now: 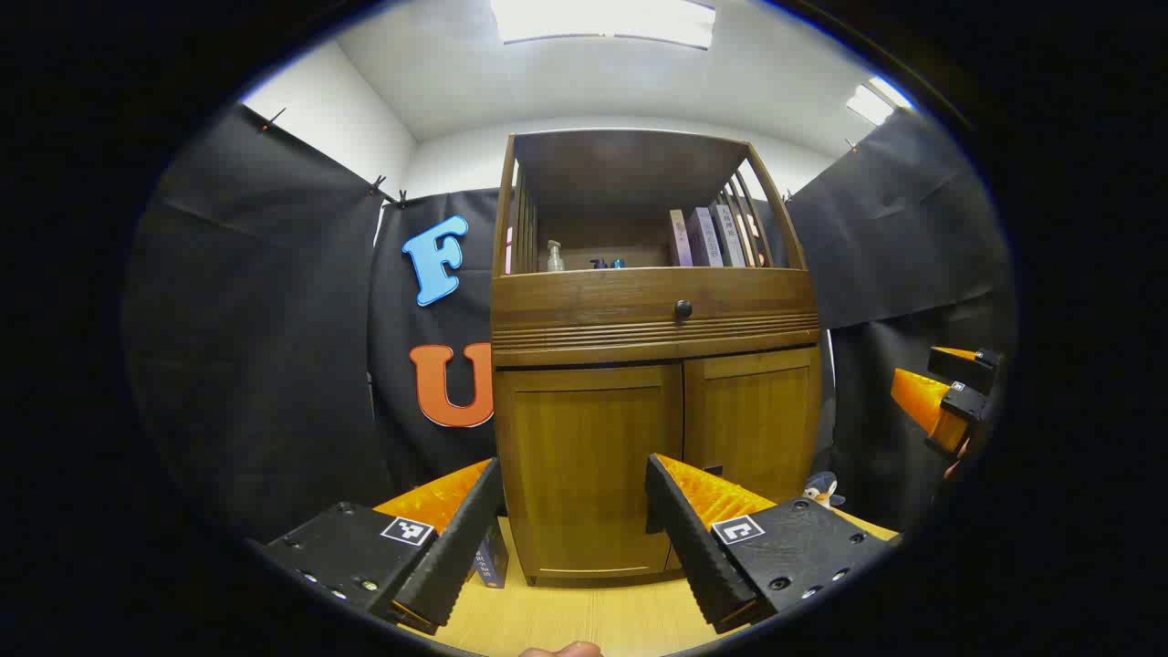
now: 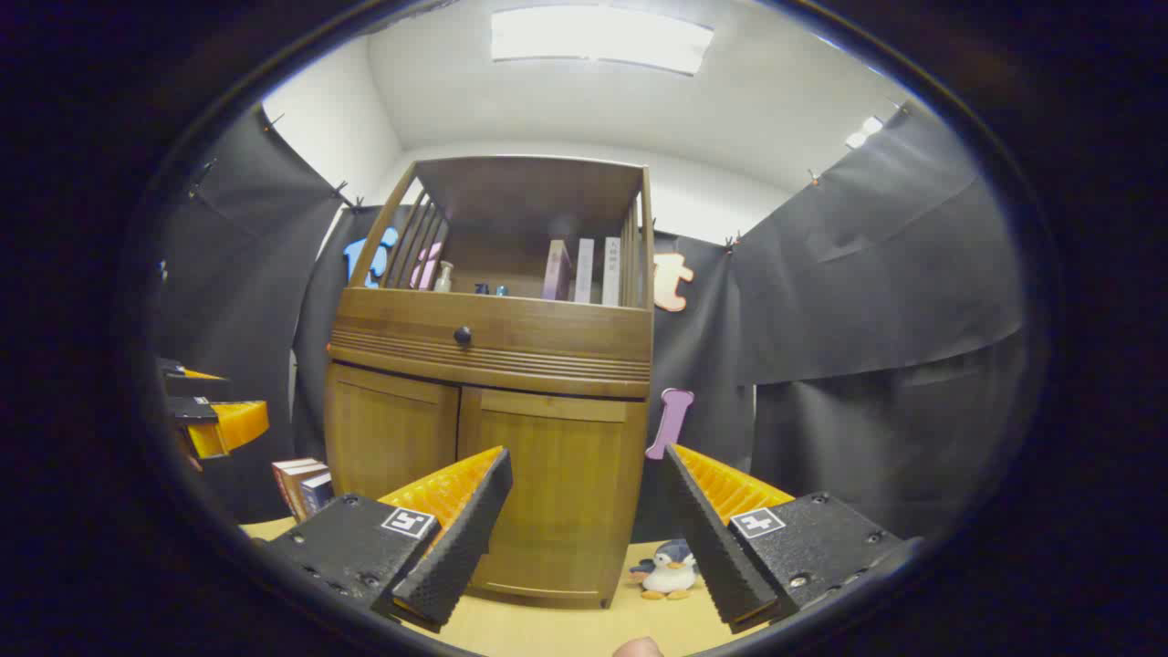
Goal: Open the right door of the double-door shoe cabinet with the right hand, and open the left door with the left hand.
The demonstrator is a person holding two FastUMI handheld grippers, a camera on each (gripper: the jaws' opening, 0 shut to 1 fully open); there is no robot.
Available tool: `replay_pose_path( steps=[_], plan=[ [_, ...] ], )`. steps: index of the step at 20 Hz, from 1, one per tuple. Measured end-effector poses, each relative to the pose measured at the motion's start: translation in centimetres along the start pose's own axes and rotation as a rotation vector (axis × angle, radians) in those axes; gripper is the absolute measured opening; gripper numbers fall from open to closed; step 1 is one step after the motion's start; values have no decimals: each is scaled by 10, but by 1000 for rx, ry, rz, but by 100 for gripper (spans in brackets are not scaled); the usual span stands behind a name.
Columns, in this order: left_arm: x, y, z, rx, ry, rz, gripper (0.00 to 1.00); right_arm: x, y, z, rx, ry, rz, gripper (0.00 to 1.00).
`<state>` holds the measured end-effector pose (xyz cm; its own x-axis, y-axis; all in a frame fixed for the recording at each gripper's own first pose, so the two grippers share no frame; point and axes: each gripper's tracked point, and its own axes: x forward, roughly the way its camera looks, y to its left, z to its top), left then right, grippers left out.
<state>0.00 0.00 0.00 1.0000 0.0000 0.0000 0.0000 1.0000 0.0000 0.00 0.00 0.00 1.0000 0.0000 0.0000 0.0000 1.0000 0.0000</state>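
Observation:
A brown wooden shoe cabinet (image 1: 652,365) stands ahead with both lower doors closed. Its left door (image 1: 589,470) and right door (image 1: 753,424) meet at a centre seam. In the right gripper view the left door (image 2: 388,429) and right door (image 2: 552,484) are shut too. My left gripper (image 1: 575,534) is open, well short of the left door, with nothing between its fingers. My right gripper (image 2: 589,534) is open in front of the right door, also holding nothing. Each gripper appears at the edge of the other's view: the right gripper (image 1: 949,401) and the left gripper (image 2: 205,411).
A drawer with a dark round knob (image 1: 683,309) sits above the doors. The open shelf holds books (image 1: 707,237) and a pump bottle (image 1: 554,256). On the light wooden floor a toy penguin (image 2: 668,568) sits right of the cabinet and stacked books (image 2: 301,485) stand left.

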Motion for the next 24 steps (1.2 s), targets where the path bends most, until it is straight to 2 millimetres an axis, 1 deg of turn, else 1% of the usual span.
replay_pose_path(
  steps=[4, 5, 6, 7, 8, 9, 10, 11, 12, 16, 17, 18, 19, 21, 22, 23, 24],
  plan=[
    [4, -14, 0, -18, 7, -6, 95, 9, 3, 0, 8, -2, 41, 100],
    [4, -15, 1, -22, 10, -5, 100, 12, 4, -1, 9, -2, 50, 100],
    [4, -17, 0, -27, 11, -6, 95, 14, 7, -1, 10, -2, 62, 100],
    [5, -19, -1, -34, 10, -11, 95, 16, 9, -2, 13, 0, 72, 100],
    [5, -20, -1, -39, 10, -14, 100, 19, 11, -5, 17, 4, 80, 100],
    [5, -20, -1, -43, 9, -12, 96, 22, 12, -8, 20, 12, 85, 100],
    [6, -21, -1, -43, 12, -11, 96, 25, 14, -10, 25, 22, 92, 100],
    [6, -22, -2, -40, 20, -9, 100, 27, 16, -13, 30, 30, 100, 100],
    [6, -22, -5, -35, 28, -8, 95, 30, 18, -16, 34, 40, 107, 100],
    [5, -20, -9, -29, 51, 2, 95, 44, 28, -25, 37, 61, 133, 100],
    [5, -19, -11, -32, 56, 5, 100, 48, 31, -31, 36, 72, 139, 100],
    [4, -16, -12, -33, 58, 9, 100, 53, 35, -39, 30, 90, 142, 100],
    [3, -15, -14, -32, 64, 13, 95, 56, 40, -50, 21, 117, 144, 100],
    [3, -11, -18, -24, 80, 22, 95, 69, 53, -65, 23, 158, 160, 100],
    [3, -9, -20, -21, 85, 26, 100, 75, 60, -73, 28, 177, 170, 100],
    [4, -7, -21, -19, 89, 30, 96, 82, 66, -81, 30, 195, 177, 100],
    [3, -4, -22, -19, 90, 35, 100, 86, 72, -91, 29, 210, 181, 100]
  ],
)
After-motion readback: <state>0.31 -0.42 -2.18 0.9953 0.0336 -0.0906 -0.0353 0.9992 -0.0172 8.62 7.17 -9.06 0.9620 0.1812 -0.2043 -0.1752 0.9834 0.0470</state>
